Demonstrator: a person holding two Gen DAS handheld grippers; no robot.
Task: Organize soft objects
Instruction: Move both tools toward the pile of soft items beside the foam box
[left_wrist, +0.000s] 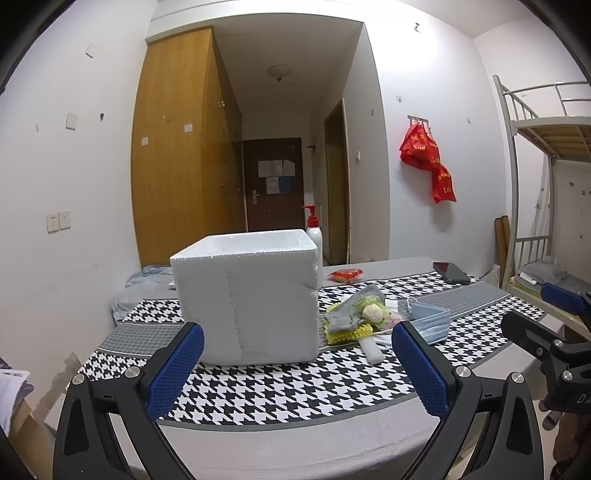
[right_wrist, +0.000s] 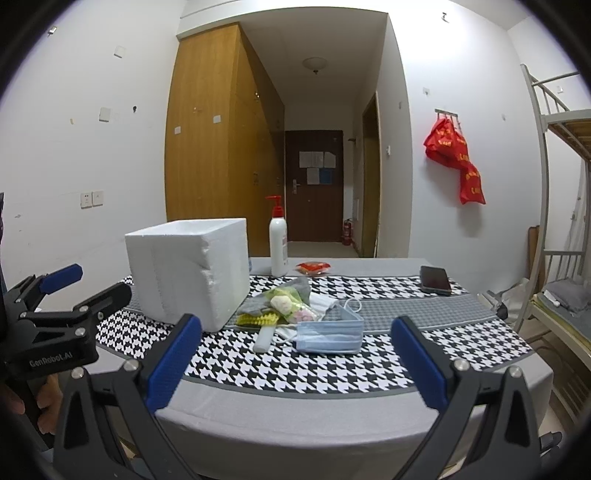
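White polystyrene makes up the open-topped foam box (left_wrist: 245, 295) standing on the left part of the table (right_wrist: 295, 424), on a black-and-white houndstooth cloth (right_wrist: 295, 369). Just right of the box lies the heap of soft things: a grey sock (left_wrist: 349, 314) draped over a yellow knitted cloth (left_wrist: 343, 334), a small pale plush ball (left_wrist: 372, 313) on top, and a blue face mask (right_wrist: 328, 336) at the heap's near right edge, touching it. A white tube (right_wrist: 265, 339) pokes out toward the near side of the pile. Farther back stand a white pump bottle with a red top (right_wrist: 278, 247) and a small red packet (right_wrist: 313, 267), with a dark phone (right_wrist: 435, 280) well apart at the far right. The left gripper (left_wrist: 295, 365) hovers near the table's near edge facing the box, jaws spread wide and holding nothing. The right gripper (right_wrist: 295, 360) (facing the mask) is likewise wide apart and empty, short of the pile.
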